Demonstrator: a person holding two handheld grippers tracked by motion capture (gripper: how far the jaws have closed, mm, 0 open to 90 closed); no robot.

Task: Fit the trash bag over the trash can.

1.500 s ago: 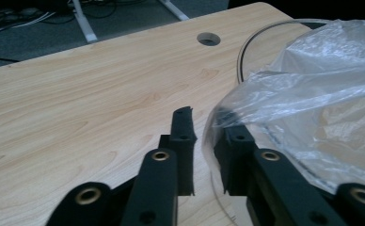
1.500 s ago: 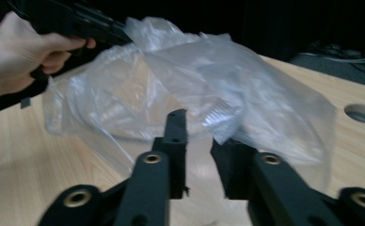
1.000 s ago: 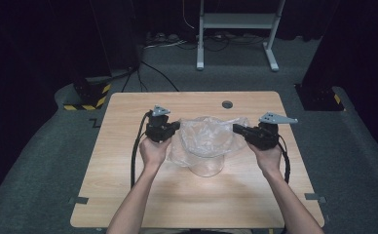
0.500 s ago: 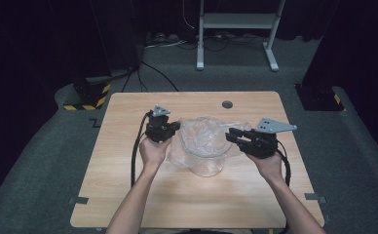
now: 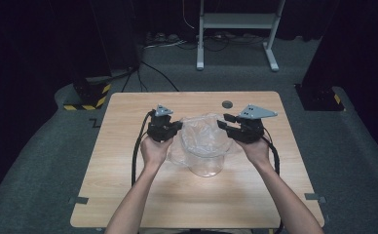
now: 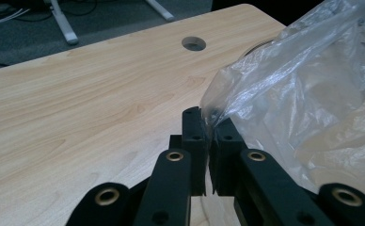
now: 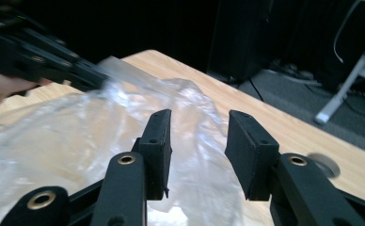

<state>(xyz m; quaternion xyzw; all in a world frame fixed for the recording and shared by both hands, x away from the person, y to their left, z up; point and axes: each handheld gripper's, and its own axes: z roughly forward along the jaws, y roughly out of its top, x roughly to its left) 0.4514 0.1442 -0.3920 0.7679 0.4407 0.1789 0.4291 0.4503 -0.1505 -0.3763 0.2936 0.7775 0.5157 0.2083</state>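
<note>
A clear plastic bag (image 5: 201, 139) is draped over a clear cup (image 5: 206, 166) at the middle of the wooden table (image 5: 128, 195). My left gripper (image 5: 178, 127) is at the bag's left edge. In the left gripper view it (image 6: 209, 133) is shut on a fold of the bag (image 6: 307, 89). My right gripper (image 5: 223, 124) is at the bag's right edge. Its jaws have just been opening and now stand apart (image 7: 197, 136). The bag (image 7: 67, 141) lies beyond them and neither pad presses on it. The left gripper (image 7: 44, 59) shows across the bag.
A round hole (image 5: 226, 104) sits in the table near its far edge, also seen as the hole (image 6: 193, 44) ahead of the left jaws. A white metal stand (image 5: 236, 29) is on the floor behind. Dark equipment with yellow-black tape (image 5: 87, 100) is at the far left.
My right gripper has let go of the bag's right edge, opened its jaws and shifted slightly left. The left gripper has kept still, shut on the bag.
</note>
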